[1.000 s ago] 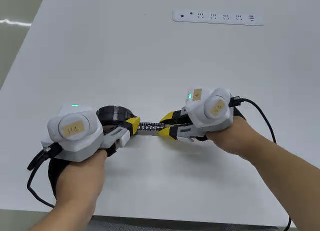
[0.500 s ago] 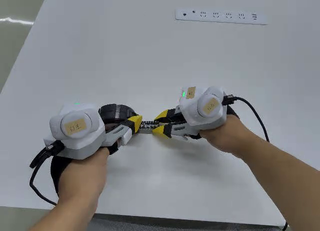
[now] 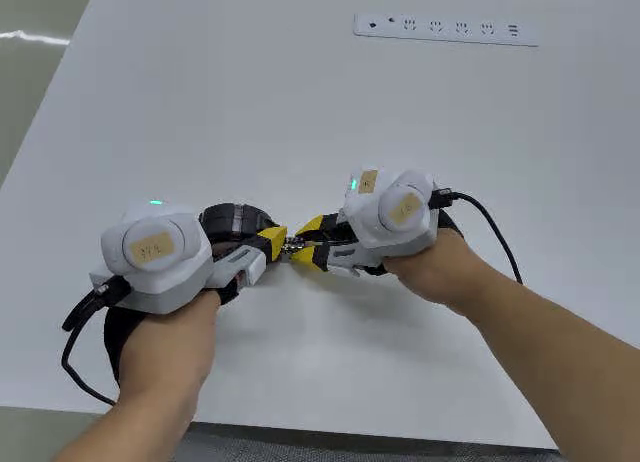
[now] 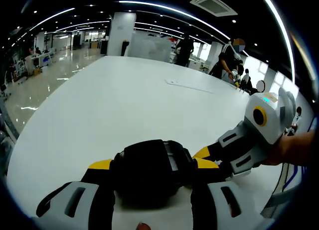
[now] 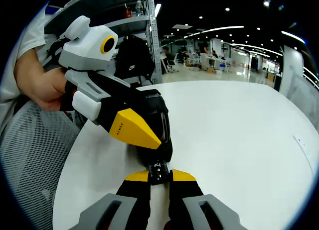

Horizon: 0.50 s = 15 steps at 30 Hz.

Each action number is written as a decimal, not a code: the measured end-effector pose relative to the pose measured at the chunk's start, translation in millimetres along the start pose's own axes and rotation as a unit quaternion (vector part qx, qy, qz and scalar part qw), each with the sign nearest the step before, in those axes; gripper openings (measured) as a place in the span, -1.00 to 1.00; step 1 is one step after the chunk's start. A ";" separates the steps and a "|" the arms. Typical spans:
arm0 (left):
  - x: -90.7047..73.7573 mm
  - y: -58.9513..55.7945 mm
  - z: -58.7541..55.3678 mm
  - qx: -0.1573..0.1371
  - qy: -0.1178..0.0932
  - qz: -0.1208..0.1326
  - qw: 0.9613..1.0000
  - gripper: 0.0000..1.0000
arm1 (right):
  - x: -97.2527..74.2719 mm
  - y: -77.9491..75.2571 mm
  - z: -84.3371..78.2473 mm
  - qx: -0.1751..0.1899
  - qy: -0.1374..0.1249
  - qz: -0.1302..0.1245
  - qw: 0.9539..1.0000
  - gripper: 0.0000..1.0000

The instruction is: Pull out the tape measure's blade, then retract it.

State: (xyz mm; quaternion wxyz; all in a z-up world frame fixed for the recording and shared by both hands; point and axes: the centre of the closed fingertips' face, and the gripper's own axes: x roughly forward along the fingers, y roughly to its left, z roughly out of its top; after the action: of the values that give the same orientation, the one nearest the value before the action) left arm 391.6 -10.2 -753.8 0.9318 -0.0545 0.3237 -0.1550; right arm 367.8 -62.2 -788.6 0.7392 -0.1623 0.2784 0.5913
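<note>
Low over the surface [image 3: 400, 112], left claw [image 3: 262, 248] clamps the hard-cased tape measure [image 3: 232, 225]; right claw [image 5: 159, 177] pinches its thin, probably springy, slippery blade [image 5: 158, 168]

In the head view the left gripper [image 3: 246, 238] covers the near side of the tape measure [image 3: 232, 222]. Just beside the tape measure's mouth, the jaws of the right gripper [image 5: 159, 177] hide the tip of the blade [image 5: 158, 169]. The blade's print is too small to read.
</note>
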 end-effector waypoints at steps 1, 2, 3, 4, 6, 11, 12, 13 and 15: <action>-0.1 0.0 0.1 -0.001 0.000 0.000 1.000 0.14 | 0.4 -0.1 0.4 0.000 -0.001 0.000 1.000 -0.81; -0.1 0.0 0.2 -0.001 0.000 0.000 1.000 0.14 | 0.9 -0.1 0.8 0.002 -0.002 -0.001 1.000 -0.81; -0.1 0.0 0.3 -0.002 0.000 0.000 1.000 0.14 | 1.4 -0.3 1.3 0.003 -0.004 -0.001 1.000 -0.81; -0.2 0.0 0.3 -0.002 0.000 0.000 1.000 0.14 | 1.6 0.1 1.5 0.003 -0.004 -0.001 1.000 -0.81; -0.3 0.1 0.4 -0.003 0.000 -0.001 1.000 0.14 | 2.0 0.0 2.0 0.002 -0.004 -0.001 1.000 -0.81; -0.5 0.5 0.7 -0.004 -0.003 0.000 1.000 0.15 | 5.3 0.1 4.0 -0.003 -0.006 -0.001 1.000 -0.80; -0.5 0.6 0.6 -0.004 -0.003 0.000 1.000 0.15 | 5.5 -0.4 4.3 -0.002 -0.006 -0.002 1.000 -0.80; -0.5 0.8 0.6 -0.005 -0.003 -0.001 1.000 0.15 | 5.6 -0.4 4.1 -0.002 -0.006 -0.002 1.000 -0.80; -0.4 0.9 0.5 -0.006 -0.003 -0.001 1.000 0.15 | 5.4 -0.6 4.0 0.000 -0.007 -0.002 1.000 -0.79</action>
State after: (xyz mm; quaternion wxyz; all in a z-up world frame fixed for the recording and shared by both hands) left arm 391.9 -9.2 -753.4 0.9323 -0.0606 0.3214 -0.1541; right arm 370.0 -55.8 -788.7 0.7423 -0.1589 0.2726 0.5911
